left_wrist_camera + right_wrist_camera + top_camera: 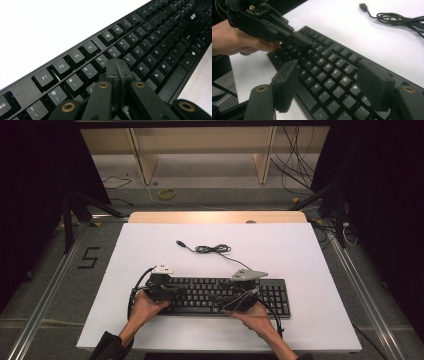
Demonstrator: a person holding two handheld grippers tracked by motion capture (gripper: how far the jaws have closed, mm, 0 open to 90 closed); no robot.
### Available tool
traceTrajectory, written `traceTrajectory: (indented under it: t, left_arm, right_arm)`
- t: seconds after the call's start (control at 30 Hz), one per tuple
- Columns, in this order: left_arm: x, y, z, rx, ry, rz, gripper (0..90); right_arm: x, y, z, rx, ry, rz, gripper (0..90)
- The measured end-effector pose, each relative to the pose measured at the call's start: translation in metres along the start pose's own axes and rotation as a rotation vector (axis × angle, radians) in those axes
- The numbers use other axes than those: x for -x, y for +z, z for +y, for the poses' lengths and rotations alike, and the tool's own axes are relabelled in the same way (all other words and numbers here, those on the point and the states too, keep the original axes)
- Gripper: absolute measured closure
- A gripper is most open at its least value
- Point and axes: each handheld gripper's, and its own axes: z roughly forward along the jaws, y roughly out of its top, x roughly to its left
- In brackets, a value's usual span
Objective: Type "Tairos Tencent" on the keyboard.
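Note:
A black keyboard [220, 296] lies near the front of the white table top [300, 250]. Its cable [212, 249] is coiled loosely behind it, with the USB plug [180, 242] lying free. My left gripper [117, 70] is shut and empty, its tips pressed together over the number and top letter rows of the keyboard [155, 47]. It is over the keyboard's left end in the high view [177, 291] and the right gripper view [304, 42]. My right gripper [329, 82] is open above the letter keys [329, 60], right of the middle in the high view [235, 299].
The cable [397, 18] and plug [363, 6] lie beyond the keyboard on the white surface. Behind the table are a wooden shelf [205, 155], floor cables [295, 165] and a yellow ring [167, 193]. Black stand legs [75, 210] flank the table. A "5" [89, 257] marks the floor at left.

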Motion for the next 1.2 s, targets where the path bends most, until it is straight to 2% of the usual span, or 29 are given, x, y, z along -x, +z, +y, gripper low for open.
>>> traceTrajectory:
  t: [0.27,0.4,0.53,0.67,0.83,0.93,1.13,1.2]
  left_arm:
    - [0.000,0.007,-0.002,-0.036,0.001,0.020,89.4]
    - [-0.002,0.007,-0.003,-0.029,-0.008,0.007,89.5]
    - [-0.001,0.005,-0.002,-0.027,-0.006,0.012,89.3]
    - [0.002,-0.001,0.000,0.001,-0.011,-0.003,89.0]
    - [0.003,-0.009,0.001,0.032,-0.020,-0.016,81.1]
    - [0.003,-0.012,0.001,0.050,-0.041,-0.038,74.5]
    - [0.002,-0.017,0.000,0.076,-0.068,-0.057,56.0]
    - [0.002,-0.019,0.000,0.087,-0.075,-0.060,52.9]
  right_arm:
    - [0.000,-0.001,0.000,-0.002,0.002,0.001,34.8]
    - [0.000,-0.001,-0.001,-0.005,0.002,0.000,34.8]
    - [0.000,0.000,-0.001,-0.007,0.001,0.000,34.8]
    - [0.000,0.000,-0.001,-0.004,0.003,0.001,34.8]
    - [0.001,0.000,-0.001,-0.004,0.005,-0.004,34.7]
    - [0.001,0.000,-0.001,-0.003,0.004,-0.004,34.7]
    - [0.002,0.002,-0.002,-0.005,0.004,-0.004,34.7]
    - [0.001,0.003,-0.002,-0.008,0.004,-0.005,34.7]
